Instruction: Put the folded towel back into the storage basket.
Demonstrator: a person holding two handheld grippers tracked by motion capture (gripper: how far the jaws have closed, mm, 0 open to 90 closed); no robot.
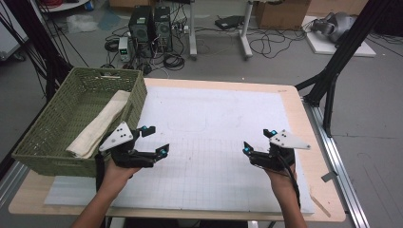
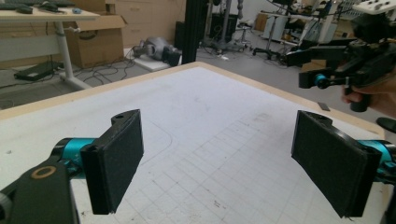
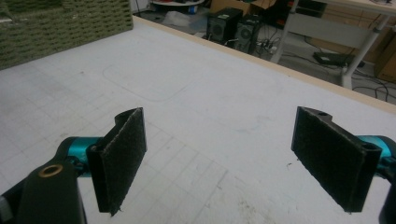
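My left gripper (image 1: 158, 140) hovers open over the white gridded mat (image 1: 214, 123), just right of a green woven basket (image 1: 57, 118). A folded beige cloth (image 1: 102, 123) lies in the basket. My right gripper (image 1: 259, 140) is open over the right part of the mat. In the left gripper view the jaws (image 2: 219, 163) stand wide apart with nothing between them, and the right gripper (image 2: 299, 70) shows at the upper right, held by a hand. In the right gripper view the gripper (image 3: 219, 163) is also wide open and empty, with the basket (image 3: 65, 28) at the far left.
The mat covers a wooden table (image 1: 304, 118) whose bare edge runs along the right and front. On the floor behind stand computer towers (image 1: 149, 26), cables and white desk legs (image 1: 244, 33). A black frame post (image 1: 337, 61) rises at the right.
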